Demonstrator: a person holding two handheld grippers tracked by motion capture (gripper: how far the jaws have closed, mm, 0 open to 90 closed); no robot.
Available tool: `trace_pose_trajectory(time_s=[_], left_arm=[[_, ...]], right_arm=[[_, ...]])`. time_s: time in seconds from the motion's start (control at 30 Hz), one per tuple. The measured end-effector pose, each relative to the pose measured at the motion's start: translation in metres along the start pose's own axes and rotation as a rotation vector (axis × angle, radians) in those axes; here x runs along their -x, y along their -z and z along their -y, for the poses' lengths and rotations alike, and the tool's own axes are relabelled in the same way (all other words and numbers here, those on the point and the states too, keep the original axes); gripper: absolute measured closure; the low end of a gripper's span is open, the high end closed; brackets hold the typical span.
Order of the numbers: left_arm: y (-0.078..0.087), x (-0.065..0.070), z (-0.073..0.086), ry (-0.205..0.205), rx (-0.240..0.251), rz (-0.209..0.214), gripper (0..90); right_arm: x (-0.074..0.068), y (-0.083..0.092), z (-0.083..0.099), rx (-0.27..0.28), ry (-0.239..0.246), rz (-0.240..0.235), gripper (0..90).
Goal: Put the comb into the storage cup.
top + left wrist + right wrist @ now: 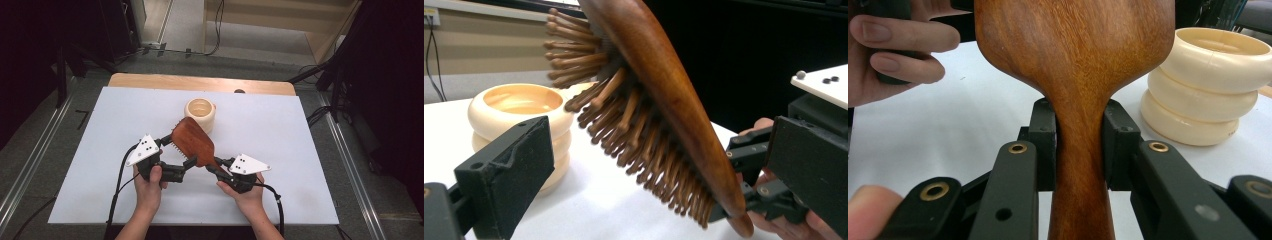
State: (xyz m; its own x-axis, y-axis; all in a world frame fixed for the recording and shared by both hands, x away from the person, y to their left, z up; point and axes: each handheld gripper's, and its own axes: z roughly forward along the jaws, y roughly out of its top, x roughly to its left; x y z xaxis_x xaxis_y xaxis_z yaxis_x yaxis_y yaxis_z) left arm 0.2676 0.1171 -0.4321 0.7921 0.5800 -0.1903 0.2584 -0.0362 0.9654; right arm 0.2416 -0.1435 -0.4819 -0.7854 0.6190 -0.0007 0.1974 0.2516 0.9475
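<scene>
A wooden hairbrush point(194, 140) is held tilted above the white bench point(300, 150), its smooth back facing up and its bristles facing down toward the left. The right tool point(1079, 150) is clamped on the brush's narrow handle, a pad pressed against each side. The left tool point(176, 155) is held with its jaws apart around the bristle head, not touching it. A cream ribbed cup point(200, 114) is seen upright just behind the brush.
</scene>
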Motion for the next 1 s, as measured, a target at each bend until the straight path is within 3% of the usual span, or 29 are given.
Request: trace_pose_trajectory(time_s=[0.2, 0.37, 0.73, 0.9, 1.0], left_arm=[[-0.008, 0.002, -0.004, 0.045, -0.006, -0.025, 5.0], [-0.015, 0.005, -0.006, 0.05, -0.023, -0.051, 9.5], [-0.022, 0.009, -0.009, 0.087, -0.005, -0.104, 25.7], [-0.024, 0.008, -0.009, 0.109, -0.01, -0.113, 27.0], [-0.026, 0.007, -0.008, 0.128, -0.013, -0.09, 30.8]], right_arm=[[-0.002, -0.001, 0.0, 0.005, 0.0, 0.005, 69.7], [-0.003, -0.001, 0.0, 0.015, 0.001, 0.007, 69.7], [-0.005, -0.002, -0.002, 0.028, -0.002, 0.032, 69.7], [-0.008, -0.003, -0.001, 0.031, -0.002, 0.045, 69.7], [-0.009, -0.004, -0.002, 0.037, -0.009, 0.049, 69.6]])
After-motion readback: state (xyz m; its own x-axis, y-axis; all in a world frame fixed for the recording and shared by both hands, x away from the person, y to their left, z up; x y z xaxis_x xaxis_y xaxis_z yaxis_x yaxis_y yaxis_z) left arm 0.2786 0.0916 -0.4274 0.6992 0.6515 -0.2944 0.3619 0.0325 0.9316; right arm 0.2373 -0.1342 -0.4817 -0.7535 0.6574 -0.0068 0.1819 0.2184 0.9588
